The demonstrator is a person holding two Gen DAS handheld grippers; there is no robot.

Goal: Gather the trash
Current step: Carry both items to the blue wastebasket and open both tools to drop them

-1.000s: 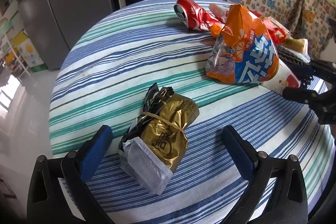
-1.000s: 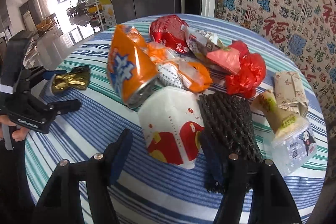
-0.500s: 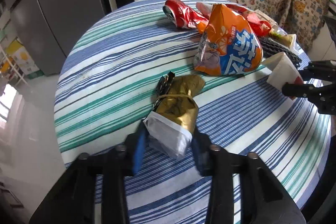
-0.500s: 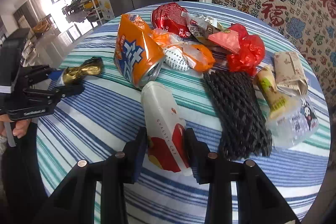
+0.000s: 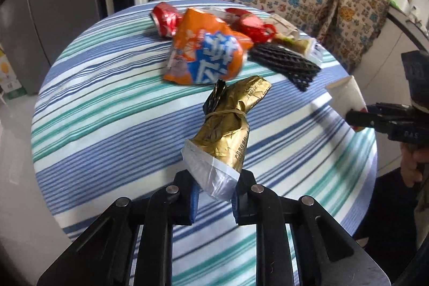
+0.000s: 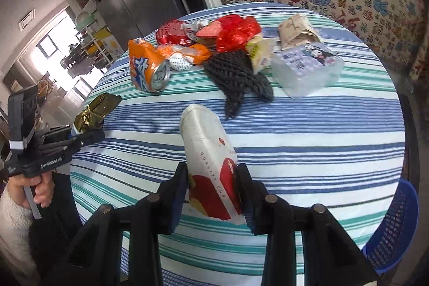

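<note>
My left gripper [image 5: 213, 195] is shut on the clear end of a gold foil wrapper [image 5: 230, 122] and holds it above the striped round table [image 5: 107, 109]. My right gripper [image 6: 211, 189] is shut on a flattened white and red paper cup [image 6: 209, 160], lifted off the table [image 6: 321, 130]. In the left wrist view the cup [image 5: 346, 95] and right gripper show at the right edge. In the right wrist view the wrapper [image 6: 93, 109] and left gripper [image 6: 80, 136] show at the left.
More trash lies at the table's far side: an orange can [image 6: 147, 66], a red can [image 6: 171, 31], a red bag [image 6: 236, 28], black netting [image 6: 238, 74], a clear plastic box [image 6: 308, 69], a paper wrapper [image 6: 295, 28]. A blue basket [image 6: 394, 232] stands beside the table, lower right.
Both grippers closed on their items, the left on the gold wrapper and the right on the paper cup, then lifted them off the table and drew back toward the near edge.
</note>
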